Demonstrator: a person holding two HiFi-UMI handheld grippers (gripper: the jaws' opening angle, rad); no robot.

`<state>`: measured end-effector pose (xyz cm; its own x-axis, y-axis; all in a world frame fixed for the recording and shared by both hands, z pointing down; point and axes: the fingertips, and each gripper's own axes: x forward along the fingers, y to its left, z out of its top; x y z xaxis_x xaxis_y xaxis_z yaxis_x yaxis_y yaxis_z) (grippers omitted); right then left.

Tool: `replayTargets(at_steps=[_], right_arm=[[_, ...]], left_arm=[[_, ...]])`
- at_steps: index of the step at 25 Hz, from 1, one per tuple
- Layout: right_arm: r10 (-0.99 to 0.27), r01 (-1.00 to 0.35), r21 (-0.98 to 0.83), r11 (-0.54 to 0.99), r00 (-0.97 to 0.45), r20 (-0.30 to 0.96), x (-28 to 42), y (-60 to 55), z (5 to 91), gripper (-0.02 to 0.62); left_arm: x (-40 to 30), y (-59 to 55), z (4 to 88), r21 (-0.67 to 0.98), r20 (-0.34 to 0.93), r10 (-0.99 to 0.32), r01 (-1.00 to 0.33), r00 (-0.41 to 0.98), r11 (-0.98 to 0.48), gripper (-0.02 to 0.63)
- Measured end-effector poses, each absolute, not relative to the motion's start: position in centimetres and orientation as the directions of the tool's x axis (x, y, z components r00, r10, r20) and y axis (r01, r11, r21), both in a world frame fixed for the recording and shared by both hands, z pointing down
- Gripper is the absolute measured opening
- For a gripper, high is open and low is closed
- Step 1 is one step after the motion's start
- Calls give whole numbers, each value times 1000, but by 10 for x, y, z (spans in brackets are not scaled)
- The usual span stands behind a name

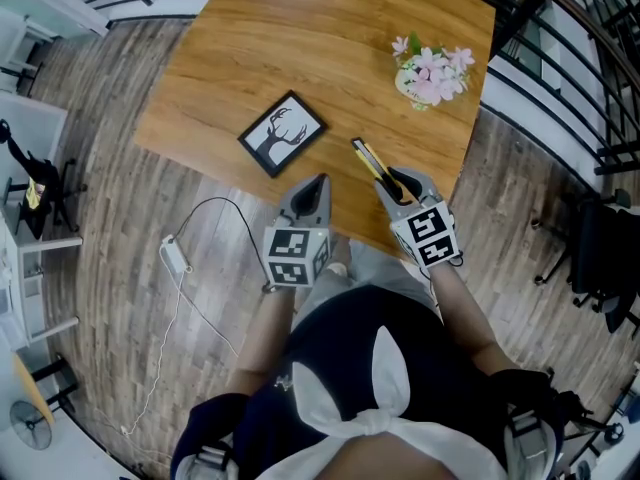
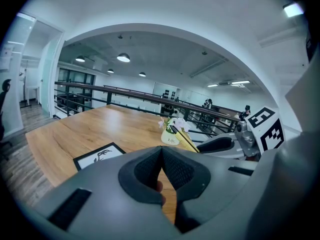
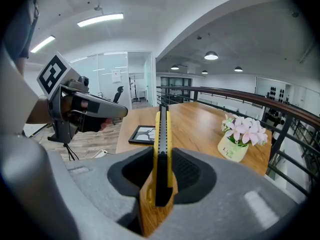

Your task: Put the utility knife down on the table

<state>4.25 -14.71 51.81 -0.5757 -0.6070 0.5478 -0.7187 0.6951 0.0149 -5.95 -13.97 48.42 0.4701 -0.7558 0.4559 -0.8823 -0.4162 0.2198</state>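
Utility knife (image 1: 372,164) is sitting clenched in the right claw (image 1: 398,188), long axis pointing to eleven o'clock over the near edge of the worktop (image 1: 300,38); left claw (image 1: 319,182) is idling closed, empty.

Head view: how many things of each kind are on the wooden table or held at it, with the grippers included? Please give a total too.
framed picture: 1
flower pot: 1
utility knife, clamped in the fingers of the right gripper: 1
grippers (right gripper, left gripper): 2
Total: 5
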Motion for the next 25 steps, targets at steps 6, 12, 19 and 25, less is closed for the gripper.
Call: replayTargets(at_steps=[6, 12, 19, 25], right_arm=[[-594, -709, 14, 705, -579, 558, 41, -148, 526, 114], [-576, -698, 11, 716, -581, 575, 39, -149, 534, 115], [-555, -690, 7, 724, -577, 599, 37, -149, 544, 115], [-549, -683, 1, 730, -585, 597, 32, -150, 545, 115]], left_arm=[[-59, -140, 489, 216, 460, -755, -884, 467, -415, 17], [-60, -140, 489, 222, 465, -752, -884, 467, -412, 17], [-62, -141, 493, 223, 469, -753, -887, 461, -404, 17], [-65, -141, 494, 227, 470, -755, -890, 457, -396, 17]])
